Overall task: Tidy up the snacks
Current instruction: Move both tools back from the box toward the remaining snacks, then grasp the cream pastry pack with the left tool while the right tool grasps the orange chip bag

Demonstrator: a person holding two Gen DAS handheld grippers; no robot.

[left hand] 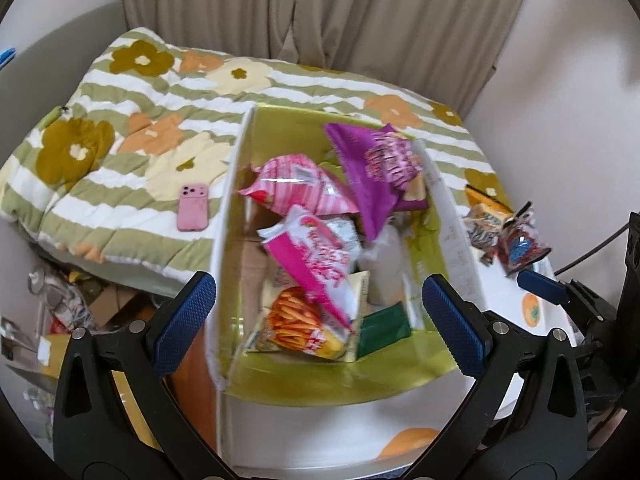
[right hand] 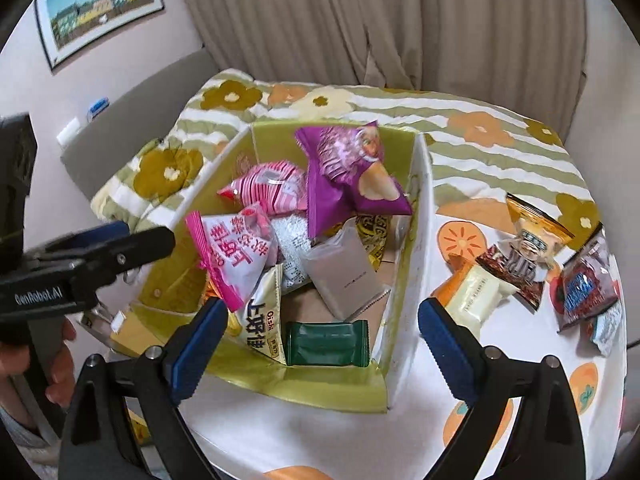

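Note:
An open cardboard box (left hand: 228,208) (right hand: 420,240) with green inner walls stands on the round table and holds several snacks. Among them are a purple bag (left hand: 380,168) (right hand: 348,172), a pink striped bag (left hand: 296,188), a pink-and-white bag (right hand: 232,252), an orange-stick bag (left hand: 304,328), a silver pouch (right hand: 344,276) and a green packet (right hand: 328,344). My left gripper (left hand: 320,316) hovers open above the box's near end, holding nothing. My right gripper (right hand: 324,340) is open over the green packet, its pads apart from it. More packets (right hand: 516,268) lie on the table to the right of the box.
The white table (right hand: 320,420) has orange fruit prints. Behind the box a flowered quilt (left hand: 120,140) carries a pink phone (left hand: 194,208). Curtains hang at the back. Clutter (left hand: 60,308) lies on the floor at the left. A hand (right hand: 60,360) grips the left tool.

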